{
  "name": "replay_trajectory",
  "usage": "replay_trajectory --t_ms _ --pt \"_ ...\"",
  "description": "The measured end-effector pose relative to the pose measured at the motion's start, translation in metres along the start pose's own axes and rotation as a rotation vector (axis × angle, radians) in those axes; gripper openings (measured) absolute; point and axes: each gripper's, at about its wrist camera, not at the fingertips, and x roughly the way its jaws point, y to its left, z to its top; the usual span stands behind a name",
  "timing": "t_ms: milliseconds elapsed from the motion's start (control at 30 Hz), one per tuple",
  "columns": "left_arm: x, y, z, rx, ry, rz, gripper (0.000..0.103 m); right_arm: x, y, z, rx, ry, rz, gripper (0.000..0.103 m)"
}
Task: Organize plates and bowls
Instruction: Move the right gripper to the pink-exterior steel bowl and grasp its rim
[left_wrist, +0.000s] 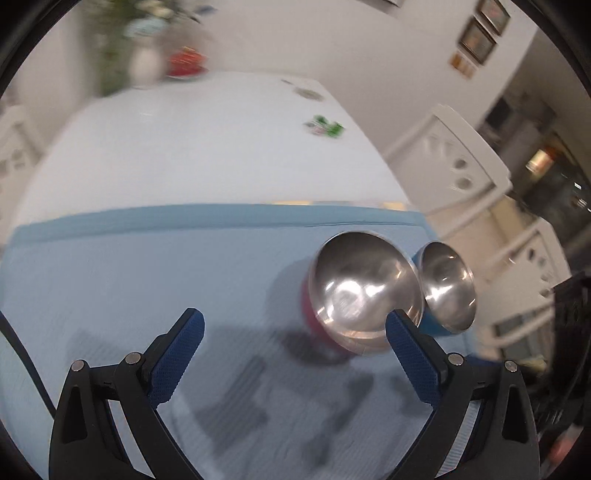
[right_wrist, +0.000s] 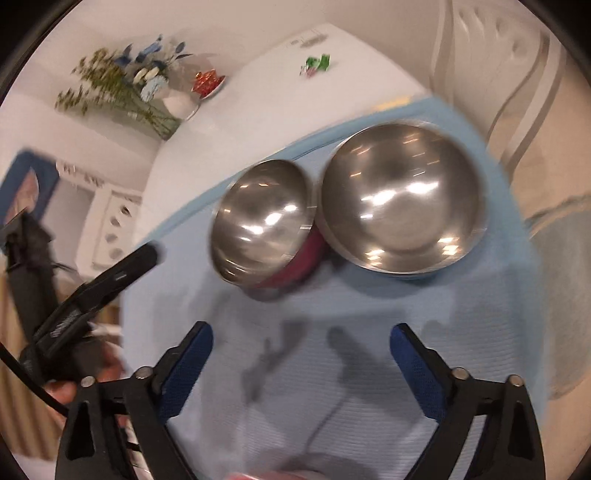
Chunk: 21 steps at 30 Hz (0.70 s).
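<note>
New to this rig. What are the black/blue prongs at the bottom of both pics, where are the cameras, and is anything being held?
No robot arm here: a person holds a two-finger gripper in each hand, with a fisheye camera on each looking forward along its fingers. One picture is from the left gripper, the other from the right gripper; the prongs are their black fingers with blue pads.

On the light blue cloth stand two steel-lined bowls close together: the pink bowl and the blue bowl, which looks bigger in the right view. Further back are a vase of flowers and a red item, too blurred to name.

Both grippers are open and hold nothing.
</note>
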Motion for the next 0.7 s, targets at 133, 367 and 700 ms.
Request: replay_trajectory --t_ms 133,367,700 --pt "0.043 0.001 0.026 0.043 0.088 -0.065 0.085 0.024 0.015 0.01 0.075 0.008 -0.01 0.068" --pt "0.088 -0.005 0.046 0.078 0.185 -0.185 0.06 0.047 0.017 0.023 0.138 -0.009 -0.037 0.047" --pt "0.114 -0.015 0.037 0.16 0.217 -0.129 0.018 0.061 0.015 0.028 0.112 -0.049 -0.107 0.034"
